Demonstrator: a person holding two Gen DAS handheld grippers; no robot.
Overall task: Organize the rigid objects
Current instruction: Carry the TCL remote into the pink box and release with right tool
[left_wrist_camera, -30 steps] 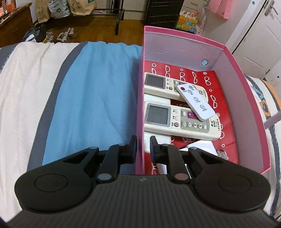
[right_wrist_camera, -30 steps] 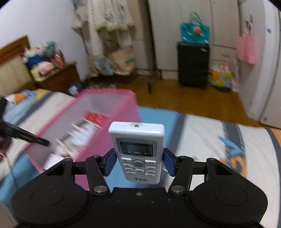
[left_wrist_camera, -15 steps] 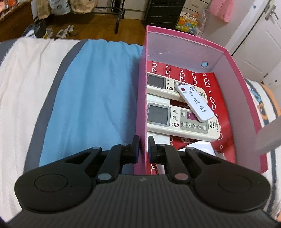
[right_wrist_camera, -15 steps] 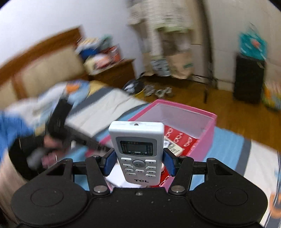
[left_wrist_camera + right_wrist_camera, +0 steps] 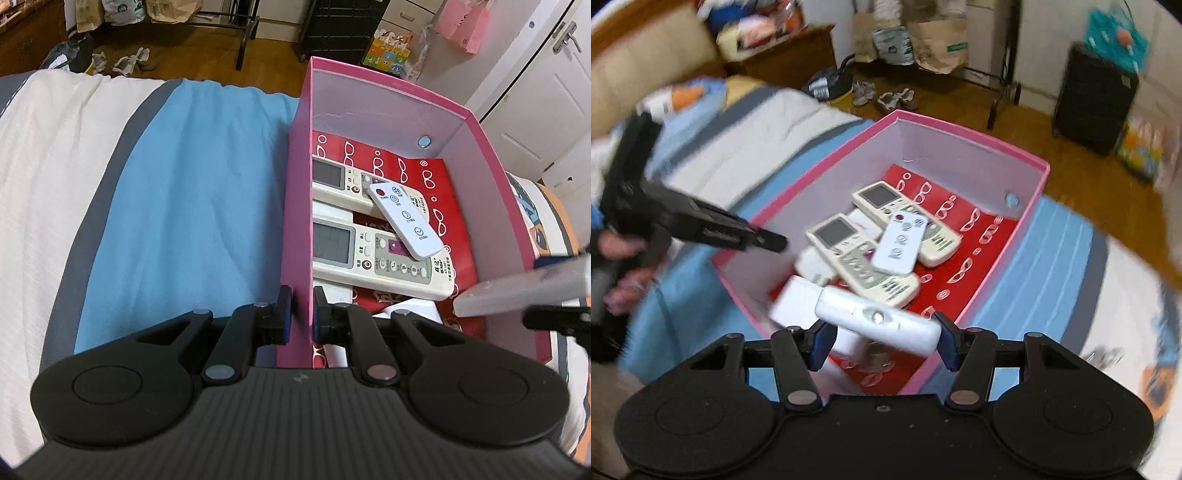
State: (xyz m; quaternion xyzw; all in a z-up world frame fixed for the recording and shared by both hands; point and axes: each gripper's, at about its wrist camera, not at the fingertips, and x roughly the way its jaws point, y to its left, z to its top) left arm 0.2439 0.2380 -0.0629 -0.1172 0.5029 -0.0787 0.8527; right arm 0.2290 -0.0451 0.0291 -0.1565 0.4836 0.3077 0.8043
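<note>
A pink box (image 5: 295,206) lies on the bed and holds two cream remotes (image 5: 384,258) with a small white remote (image 5: 404,220) across them. My left gripper (image 5: 300,317) is shut on the box's left wall near its front corner. My right gripper (image 5: 882,341) is over the box's near end (image 5: 1001,291). A white TCL remote (image 5: 877,319) lies tilted between its fingers; the jaws look slightly parted, and the view is blurred. This remote also shows at the right edge of the left wrist view (image 5: 517,291).
The bed has a blue, grey and cream striped cover (image 5: 177,206). A white flat item (image 5: 794,302) lies at the box's near end. Wooden floor, a black case (image 5: 1093,99), bags and shoes (image 5: 886,98) lie beyond the bed.
My right gripper swung over the box and tipped down with the TCL remote, which now lies tilted between the fingers. My left gripper has closed further onto the box wall.
</note>
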